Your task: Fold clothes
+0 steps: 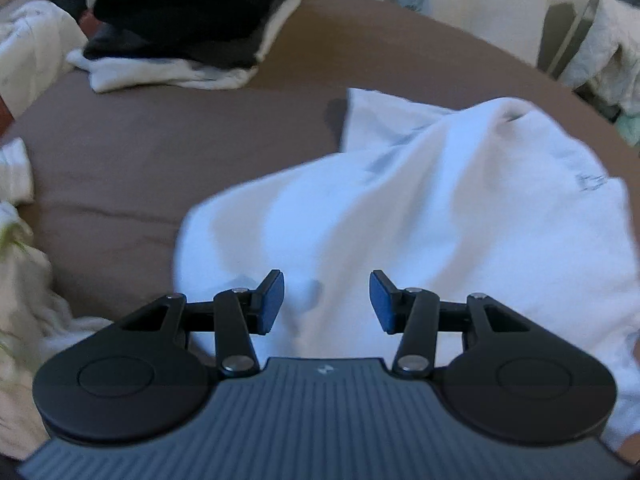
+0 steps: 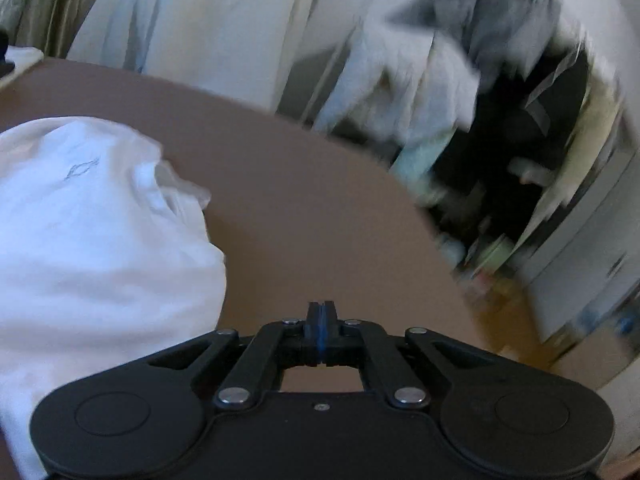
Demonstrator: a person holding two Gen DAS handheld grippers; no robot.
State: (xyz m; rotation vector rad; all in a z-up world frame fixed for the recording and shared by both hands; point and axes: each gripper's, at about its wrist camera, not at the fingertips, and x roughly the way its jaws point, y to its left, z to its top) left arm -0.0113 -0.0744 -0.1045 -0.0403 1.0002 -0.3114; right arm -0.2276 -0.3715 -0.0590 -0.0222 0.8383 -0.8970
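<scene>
In the left wrist view the left gripper [image 1: 327, 300] sits at the lower middle of the frame, its two blue pads [image 1: 272, 302] spread apart with nothing pinched between them; it is released, hovering over a white garment [image 1: 420, 216]. That garment lies rumpled across the centre and right of the frame on a brown table [image 1: 140, 168], with a raised ridge running up toward the upper right and a small faint mark near its right edge. At the upper left of the frame a stack of folded clothes [image 1: 180, 28], black on top of dark grey on top of white, rests on the same table. Cream and white cloth [image 1: 24, 264] bunches along the left edge.

In the right wrist view the right gripper [image 2: 320, 322] is at the lower middle, its fingers pressed flat together, clenched on nothing, above bare brown table [image 2: 300, 200]. The white garment [image 2: 92, 232] fills the left side of this frame, just beside the gripper and apart from its tips. Beyond the table's curved edge, at the upper right, hang blurred white and grey clothes [image 2: 432, 76].
</scene>
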